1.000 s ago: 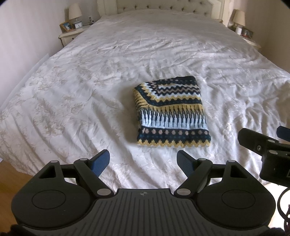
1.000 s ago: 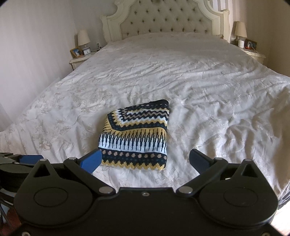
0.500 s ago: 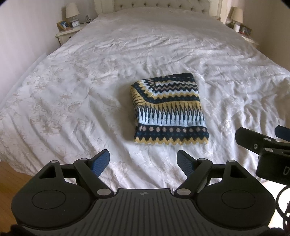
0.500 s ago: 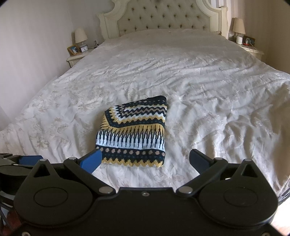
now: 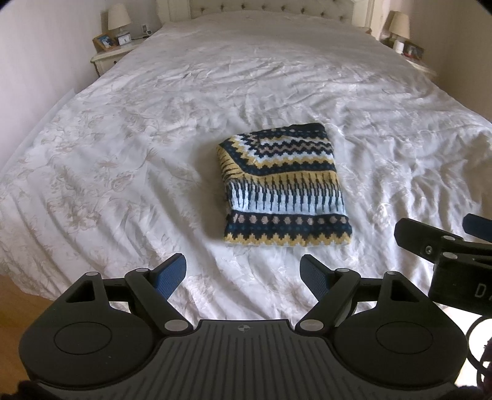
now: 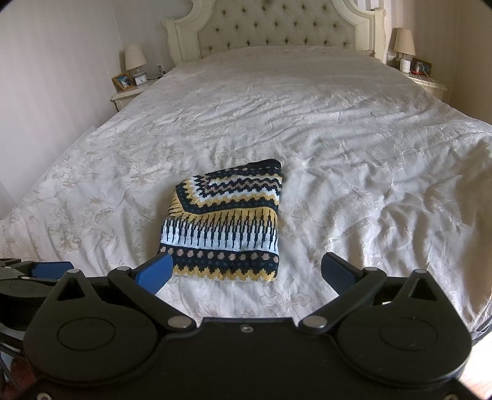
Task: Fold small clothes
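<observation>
A folded knit garment with navy, yellow, white and tan patterns lies flat on the white bedspread; it also shows in the right wrist view. My left gripper is open and empty, held near the bed's foot edge, short of the garment. My right gripper is open and empty, just short of the garment's near hem. The right gripper also shows at the right edge of the left wrist view.
A tufted headboard stands at the far end. Nightstands with lamps and small items flank the bed, on the left and on the right. Wooden floor shows at the lower left.
Both grippers have drawn back and risen slightly from the garment, staying open. The folded garment has not moved.
</observation>
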A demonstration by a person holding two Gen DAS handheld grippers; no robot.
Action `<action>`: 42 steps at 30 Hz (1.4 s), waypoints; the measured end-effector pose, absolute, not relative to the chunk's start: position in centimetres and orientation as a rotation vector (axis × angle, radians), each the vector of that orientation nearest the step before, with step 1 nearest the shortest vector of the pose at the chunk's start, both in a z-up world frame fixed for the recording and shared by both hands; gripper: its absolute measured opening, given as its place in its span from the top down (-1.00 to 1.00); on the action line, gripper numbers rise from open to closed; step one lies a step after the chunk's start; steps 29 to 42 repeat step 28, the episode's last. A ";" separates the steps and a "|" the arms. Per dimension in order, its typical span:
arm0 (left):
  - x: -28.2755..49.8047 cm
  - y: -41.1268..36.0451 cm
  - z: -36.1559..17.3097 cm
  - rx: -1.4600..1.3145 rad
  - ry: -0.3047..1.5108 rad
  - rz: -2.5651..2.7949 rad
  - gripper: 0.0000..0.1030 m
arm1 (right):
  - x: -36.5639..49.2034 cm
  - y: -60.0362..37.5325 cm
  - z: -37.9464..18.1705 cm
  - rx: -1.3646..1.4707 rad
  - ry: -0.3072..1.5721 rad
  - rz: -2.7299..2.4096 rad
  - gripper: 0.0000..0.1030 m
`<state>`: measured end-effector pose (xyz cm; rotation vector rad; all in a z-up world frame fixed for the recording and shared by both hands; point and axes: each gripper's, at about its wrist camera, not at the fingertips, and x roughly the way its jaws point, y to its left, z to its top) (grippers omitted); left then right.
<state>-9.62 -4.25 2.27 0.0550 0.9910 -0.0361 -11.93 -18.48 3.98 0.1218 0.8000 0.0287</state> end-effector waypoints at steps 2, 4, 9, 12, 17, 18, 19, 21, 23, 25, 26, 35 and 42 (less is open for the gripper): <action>-9.6 -4.2 2.3 0.054 0.991 -0.036 -0.57 | -11.9 -18.5 4.0 0.122 0.800 0.029 -0.98; -9.6 -4.2 2.3 0.053 0.991 -0.036 -0.57 | -11.9 -18.5 4.0 0.122 0.800 0.029 -0.98; -9.5 -4.1 2.3 0.052 0.992 -0.037 -0.57 | -11.8 -18.5 3.9 0.123 0.802 0.028 -0.98; -9.4 -4.0 2.2 0.050 0.994 -0.038 -0.57 | -11.7 -18.5 3.8 0.122 0.802 0.028 -0.98; -9.1 -4.0 2.0 0.047 0.994 -0.039 -0.57 | -11.6 -18.5 3.7 0.122 0.805 0.028 -0.98; -9.1 -3.8 2.1 0.047 0.993 -0.039 -0.57 | -11.6 -18.5 3.6 0.122 0.807 0.027 -0.98; -9.1 -3.9 2.1 0.046 0.988 -0.038 -0.57 | -11.6 -18.5 3.6 0.123 0.809 0.026 -0.98; -8.9 -4.0 2.0 0.047 0.985 -0.040 -0.56 | -11.4 -18.6 3.4 0.123 0.811 0.026 -0.98; -8.8 -4.0 1.9 0.045 0.986 -0.037 -0.56 | -11.2 -18.6 3.3 0.123 0.815 0.025 -0.98; -8.4 -4.1 1.9 0.045 0.988 -0.037 -0.56 | -11.1 -18.6 3.2 0.123 0.817 0.025 -0.98; -8.4 -4.1 1.9 0.044 0.988 -0.033 -0.56 | -11.1 -18.7 3.2 0.123 0.816 0.024 -0.98; -8.2 -4.1 1.8 0.043 0.990 -0.032 -0.56 | -10.8 -18.7 3.2 0.124 0.820 0.024 -0.98; -8.2 -4.1 1.8 0.043 0.990 -0.032 -0.56 | -10.8 -18.7 3.2 0.124 0.820 0.024 -0.98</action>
